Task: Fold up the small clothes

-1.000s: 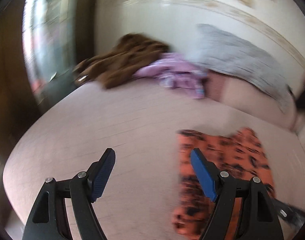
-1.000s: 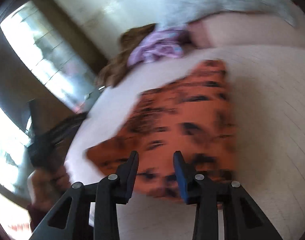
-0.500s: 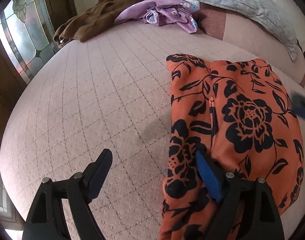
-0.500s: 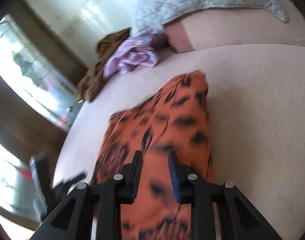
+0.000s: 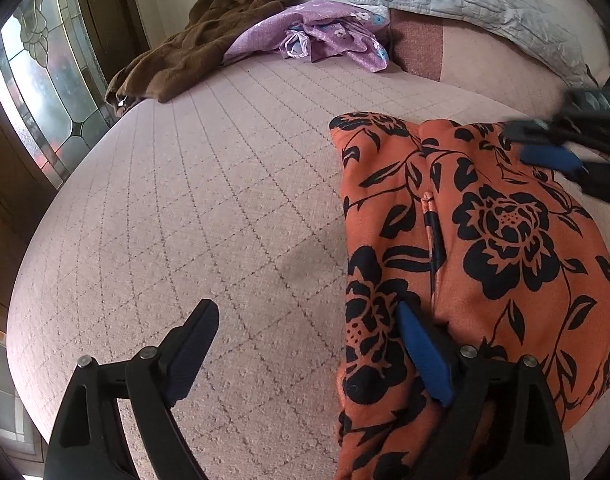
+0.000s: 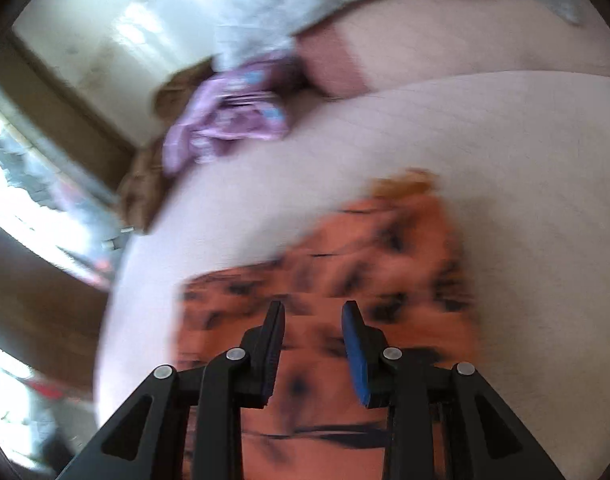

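An orange garment with black flowers (image 5: 485,248) lies folded on the pink quilted bed (image 5: 209,184), at the right of the left wrist view. My left gripper (image 5: 305,344) is open wide just above the bed, its right finger resting against the garment's left edge, nothing between the jaws. My right gripper (image 6: 313,344) is open over the same garment (image 6: 345,272), which is blurred in the right wrist view. It also shows in the left wrist view (image 5: 553,152), above the garment's far right corner.
A brown garment (image 5: 193,48) and a purple flowered one (image 5: 317,36) lie piled at the far end of the bed. A grey quilted pillow (image 5: 473,0) sits behind them. A stained-glass window (image 5: 45,80) is at the left, past the bed edge.
The right gripper has opened wider and let the orange garment lie on the bed. The left gripper has come lower and closer to the garment's left edge, still open.
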